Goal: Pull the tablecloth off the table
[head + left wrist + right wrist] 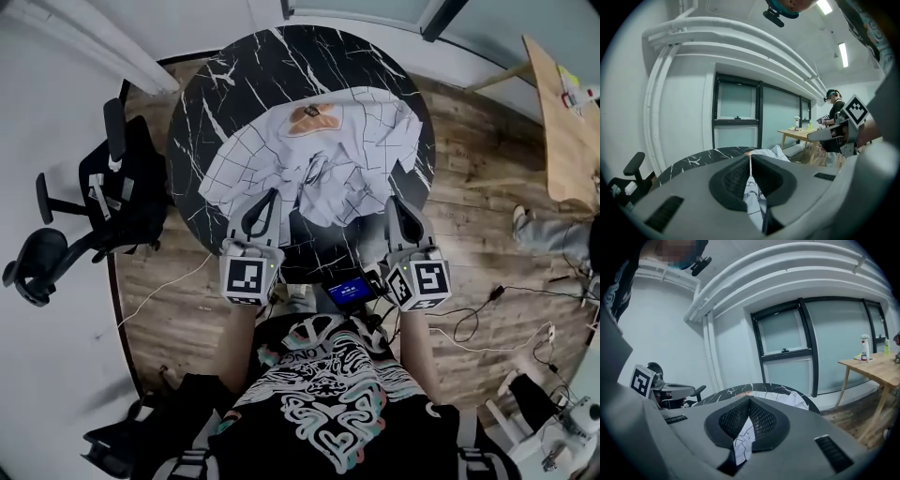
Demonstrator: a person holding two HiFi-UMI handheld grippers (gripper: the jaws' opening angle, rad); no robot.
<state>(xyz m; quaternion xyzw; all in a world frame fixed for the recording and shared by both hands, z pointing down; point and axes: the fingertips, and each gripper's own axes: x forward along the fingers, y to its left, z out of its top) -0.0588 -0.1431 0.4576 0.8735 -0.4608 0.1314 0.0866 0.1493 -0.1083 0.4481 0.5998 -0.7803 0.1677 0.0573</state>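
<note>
Tablecloth, white grid-lined fabric (319, 159), lay bunched toward near edge of round black marble-look table (216, 84). Left gripper (751, 164), right gripper (749, 404) both clamped on its folds. Risk: thin pinch slipping under sharp tug, cloth dropping back.

Wood floor (469, 216), white walls (661, 333), blk office chair (122, 197) L, wooden desk (562, 131) R, dark-framed windows (783, 345).

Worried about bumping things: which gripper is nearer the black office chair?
Left. The black office chair stands to the outer side of the left gripper; the right gripper is farther, on the opposite side. Both are shut on the tablecloth.
</note>
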